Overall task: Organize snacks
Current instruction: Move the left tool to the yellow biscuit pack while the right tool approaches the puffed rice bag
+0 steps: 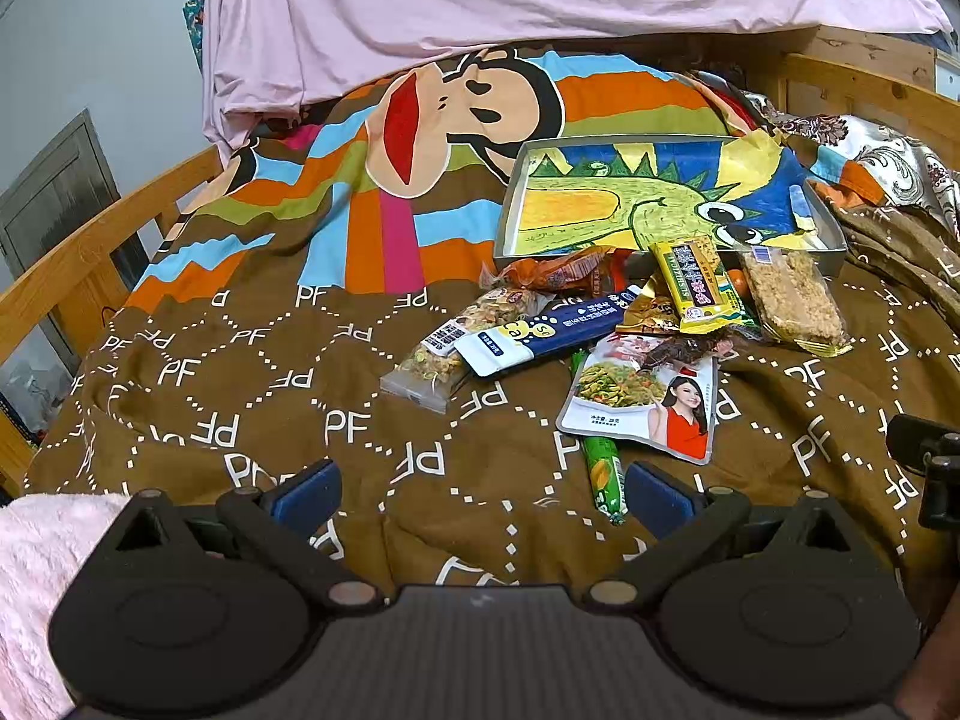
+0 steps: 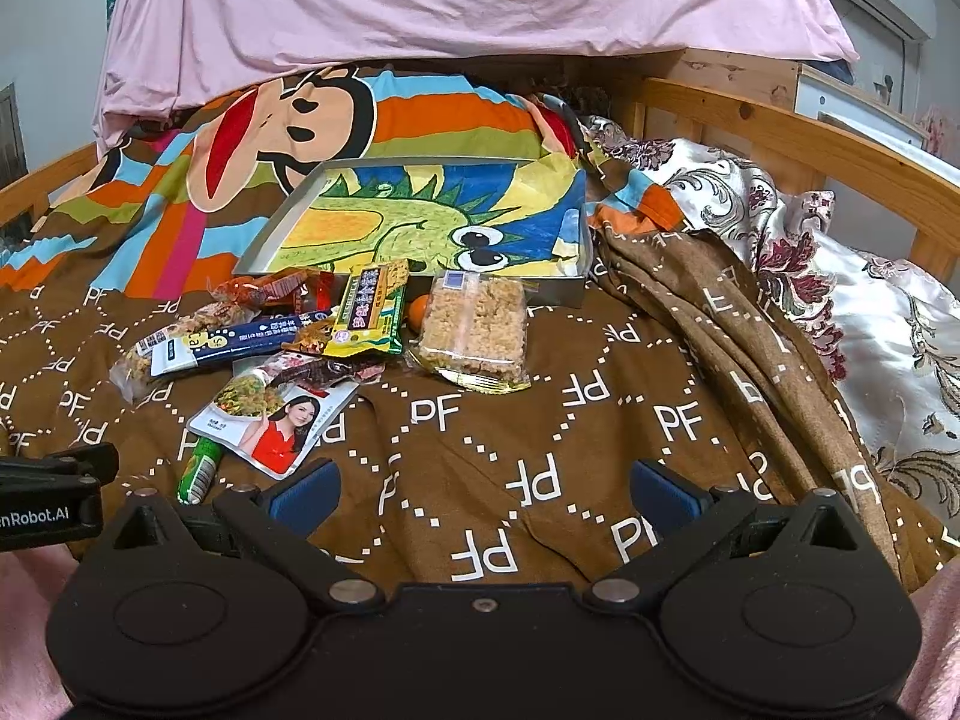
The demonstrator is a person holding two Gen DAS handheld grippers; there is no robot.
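A pile of snack packets lies on the brown blanket in front of a shallow grey tray (image 1: 509, 204) (image 2: 273, 227) lined with a dinosaur drawing. In it are a white pouch with a woman's picture (image 1: 645, 402) (image 2: 273, 417), a green sausage stick (image 1: 603, 474) (image 2: 201, 468), a dark blue bar (image 1: 546, 333) (image 2: 222, 342), a yellow-green packet (image 1: 696, 285) (image 2: 366, 312), a clear pack of crumbly bars (image 1: 792, 303) (image 2: 477, 327) and a nut bar (image 1: 450, 342). My left gripper (image 1: 480, 489) is open, below the pile. My right gripper (image 2: 483, 489) is open over bare blanket, right of the pile.
Wooden bed rails (image 1: 90, 252) (image 2: 798, 144) run along both sides. A pink sheet (image 1: 510, 6) hangs at the back. A floral pillow (image 2: 840, 276) and bunched blanket folds (image 2: 720, 324) lie to the right. The other gripper's body (image 1: 930, 468) (image 2: 48, 498) shows at each frame's edge.
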